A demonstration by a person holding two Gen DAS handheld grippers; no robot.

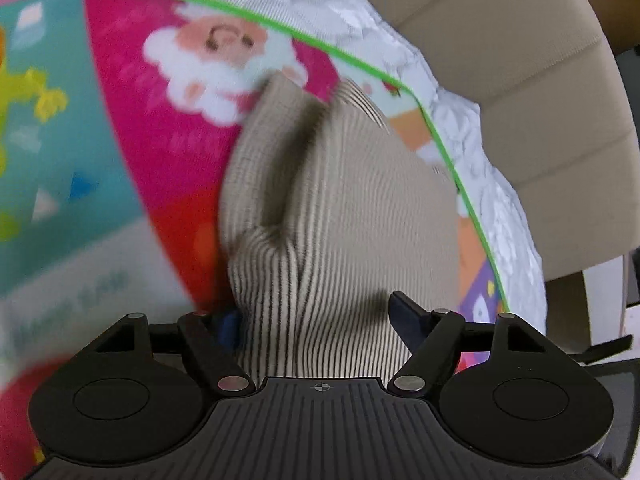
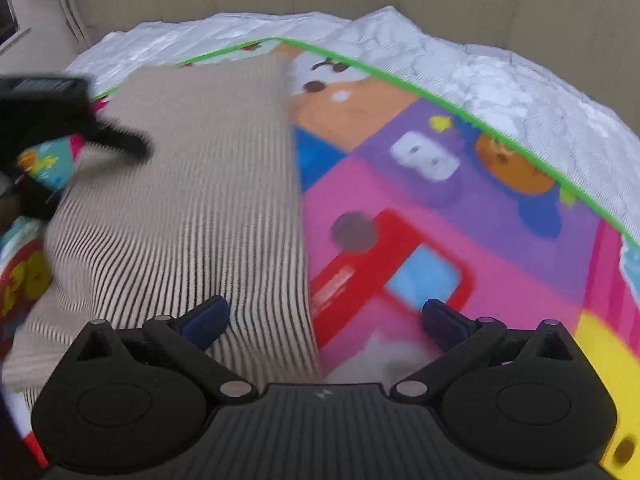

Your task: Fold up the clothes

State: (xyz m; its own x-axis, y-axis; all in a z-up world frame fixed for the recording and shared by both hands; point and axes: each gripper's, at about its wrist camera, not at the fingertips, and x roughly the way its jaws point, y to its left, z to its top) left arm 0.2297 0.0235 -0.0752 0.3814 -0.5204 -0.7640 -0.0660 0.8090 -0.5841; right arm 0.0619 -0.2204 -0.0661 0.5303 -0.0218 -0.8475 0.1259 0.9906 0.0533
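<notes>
A beige garment with thin black stripes (image 1: 340,216) lies on a colourful play mat (image 1: 120,140). In the left wrist view my left gripper (image 1: 316,316) is open, its blue-tipped fingers (image 1: 404,316) spread either side of a bunched fold of the garment. In the right wrist view the garment (image 2: 192,200) lies flat with a straight right edge. My right gripper (image 2: 324,316) is open right above that edge, left finger (image 2: 206,316) over the cloth, right finger over the mat (image 2: 440,220). The left gripper's body (image 2: 60,120) shows at the far left. Both views are motion-blurred.
The mat has a green border and lies on a white textured bedspread (image 2: 500,80). A beige padded headboard or sofa back (image 1: 520,60) rises behind. A white piece of furniture (image 1: 600,292) stands at the right of the left wrist view.
</notes>
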